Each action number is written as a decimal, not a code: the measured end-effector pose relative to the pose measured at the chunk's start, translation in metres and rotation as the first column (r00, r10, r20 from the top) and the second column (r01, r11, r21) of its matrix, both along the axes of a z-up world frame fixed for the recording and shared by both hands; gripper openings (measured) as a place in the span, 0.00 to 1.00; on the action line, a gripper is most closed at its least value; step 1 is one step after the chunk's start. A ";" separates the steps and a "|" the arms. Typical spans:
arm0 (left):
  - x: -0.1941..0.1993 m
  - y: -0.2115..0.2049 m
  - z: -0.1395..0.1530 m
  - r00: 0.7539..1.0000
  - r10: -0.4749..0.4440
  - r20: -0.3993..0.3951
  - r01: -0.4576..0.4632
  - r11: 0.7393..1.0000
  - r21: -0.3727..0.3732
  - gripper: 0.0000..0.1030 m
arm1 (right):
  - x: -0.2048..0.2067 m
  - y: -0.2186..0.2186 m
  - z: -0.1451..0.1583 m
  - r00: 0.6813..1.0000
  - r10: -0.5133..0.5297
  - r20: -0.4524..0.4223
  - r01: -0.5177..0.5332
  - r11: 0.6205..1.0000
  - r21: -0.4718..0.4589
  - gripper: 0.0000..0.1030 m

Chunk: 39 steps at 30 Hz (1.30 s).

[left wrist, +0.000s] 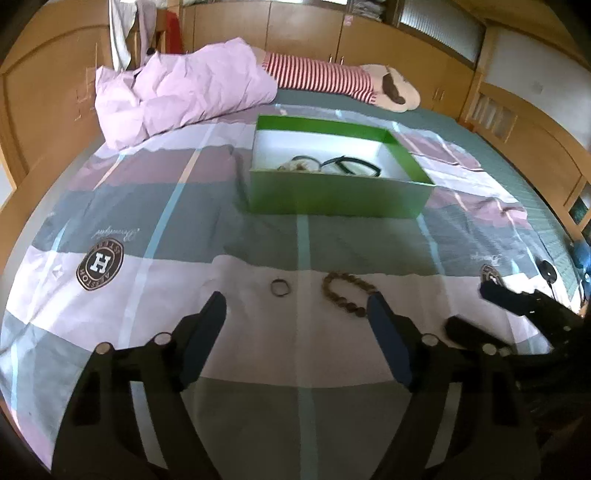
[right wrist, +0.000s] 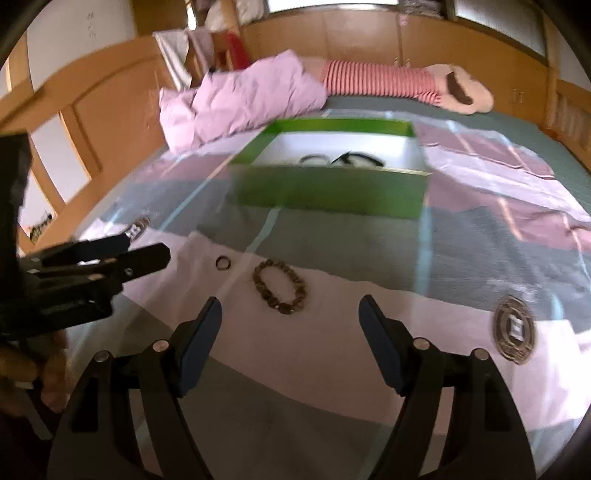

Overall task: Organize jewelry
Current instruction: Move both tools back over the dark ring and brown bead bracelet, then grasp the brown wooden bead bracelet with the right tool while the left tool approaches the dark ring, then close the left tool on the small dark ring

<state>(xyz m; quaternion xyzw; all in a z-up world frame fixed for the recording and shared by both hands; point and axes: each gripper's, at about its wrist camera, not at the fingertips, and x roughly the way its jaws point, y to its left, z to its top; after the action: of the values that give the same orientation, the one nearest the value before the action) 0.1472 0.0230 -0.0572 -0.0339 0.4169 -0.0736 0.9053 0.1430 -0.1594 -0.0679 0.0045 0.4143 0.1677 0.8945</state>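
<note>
Two black gripper arms with blue pads are filling the bottom of each view, reaching forward over a bed. Seen from the left wrist, the left gripper [left wrist: 297, 306] is holding its jaws apart with nothing between them; no pad is touching anything. Seen from the right wrist, the right gripper [right wrist: 290, 308] is likewise standing with its jaws apart and empty.

Just beyond the left gripper's tips, in the lower middle of the left view, a small dark ring [left wrist: 279, 287] is lying flat on a pale pink band of the bedsheet [left wrist: 110, 206]. Just to its right, a brown beaded bracelet [left wrist: 345, 293] is lying in a loop, its right end passing behind the right-hand blue pad in the picture; whether they are touching cannot be told. In the right view the bracelet is sitting just ahead of the jaws, slightly left of centre, with the ring up and to its left.

Each gripper is showing in the other's view: the right one at the lower right edge of the left view, the left one at the left edge of the right view, with a hand [right wrist: 35, 369] gripping below it.

Farther back, in the middle of both views, an open green box [left wrist: 336, 197] with a white inside is sitting on the sheet. Dark looped pieces are lying inside it; they are too blurred to name.

Beyond the box, a crumpled pink quilt [left wrist: 177, 96] is lying at the upper left, with a red-and-white striped plush [left wrist: 321, 75] to its right. Wooden cabinets [left wrist: 303, 26] are lining the far wall.
</note>
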 end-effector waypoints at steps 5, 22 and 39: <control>0.012 0.009 -0.012 0.999 0.028 -0.035 -0.028 1.000 0.001 0.70 | 0.026 0.023 -0.035 0.997 0.052 -0.054 -0.055 0.997 -0.052 0.73; 0.044 0.017 -0.045 0.992 0.058 -0.109 -0.057 0.998 0.019 0.70 | 0.060 0.045 -0.068 0.996 0.040 -0.074 -0.051 0.987 -0.153 0.21; 0.077 -0.022 -0.094 0.986 0.008 -0.169 0.006 0.997 0.081 0.63 | 0.007 0.000 0.036 0.953 0.090 0.288 -0.099 0.995 0.016 0.21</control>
<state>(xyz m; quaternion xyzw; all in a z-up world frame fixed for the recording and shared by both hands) 0.2238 0.0011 -0.1513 -0.0035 0.4949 -0.0532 0.8673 0.1499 -0.1591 -0.0322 -0.0262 0.2775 0.2154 0.9359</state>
